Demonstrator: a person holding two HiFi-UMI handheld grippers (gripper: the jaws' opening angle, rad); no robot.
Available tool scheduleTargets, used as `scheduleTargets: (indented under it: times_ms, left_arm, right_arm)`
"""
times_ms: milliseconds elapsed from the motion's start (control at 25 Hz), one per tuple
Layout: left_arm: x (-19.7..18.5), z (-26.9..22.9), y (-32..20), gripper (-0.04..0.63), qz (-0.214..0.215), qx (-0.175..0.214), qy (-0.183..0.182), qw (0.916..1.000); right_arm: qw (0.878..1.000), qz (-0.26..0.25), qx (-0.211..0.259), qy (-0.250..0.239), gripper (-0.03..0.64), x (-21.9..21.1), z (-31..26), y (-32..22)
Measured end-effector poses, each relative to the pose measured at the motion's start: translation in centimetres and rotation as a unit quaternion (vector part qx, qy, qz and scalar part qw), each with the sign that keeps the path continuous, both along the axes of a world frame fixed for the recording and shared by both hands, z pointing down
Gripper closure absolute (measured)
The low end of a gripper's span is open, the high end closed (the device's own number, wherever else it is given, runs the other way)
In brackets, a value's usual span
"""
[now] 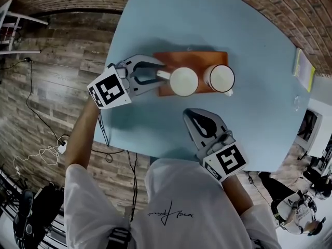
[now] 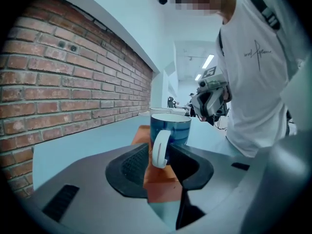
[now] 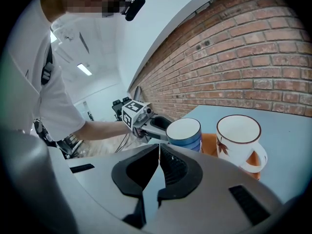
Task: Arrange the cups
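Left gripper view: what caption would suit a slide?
Hand-held gripper straddling the white handle of the blue cup on the orange tray.

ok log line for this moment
left gripper: open, fingers astride blue cup handle | right gripper: shut, empty | white cup, blue cup: on tray

Blue cup [image 1: 183,81] and white cup [image 1: 222,78] fill the orange tray [image 1: 176,60]; bare table [image 1: 249,30] lies open around it.

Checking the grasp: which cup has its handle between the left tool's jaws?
The blue cup at the tray's left end; the left tool straddles its white handle. The white leaf-printed cup is untouched.
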State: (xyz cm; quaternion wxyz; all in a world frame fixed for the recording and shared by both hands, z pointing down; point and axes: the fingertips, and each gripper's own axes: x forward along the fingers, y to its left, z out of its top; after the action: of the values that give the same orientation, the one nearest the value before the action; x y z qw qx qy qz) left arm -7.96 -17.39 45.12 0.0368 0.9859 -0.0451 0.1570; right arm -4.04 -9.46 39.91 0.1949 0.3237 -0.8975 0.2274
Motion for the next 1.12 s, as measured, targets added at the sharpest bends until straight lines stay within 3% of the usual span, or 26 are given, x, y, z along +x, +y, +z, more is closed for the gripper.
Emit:
scheduleTargets:
  times_ms: [400, 1120]
  left_arm:
    - [0.43, -0.26, -0.10, 0.525, 0.031, 0.015, -0.001, 0.9994]
    - [0.30, -0.51, 0.82, 0.532, -0.082, 0.034, 0.034, 0.9955]
  right_arm:
    - [1.000, 0.004, -0.010, 0.002, 0.595, 0.27, 0.48, -0.43]
    - [1.000, -0.002, -0.003, 0.004, 0.595, 0.17, 0.30, 0.31]
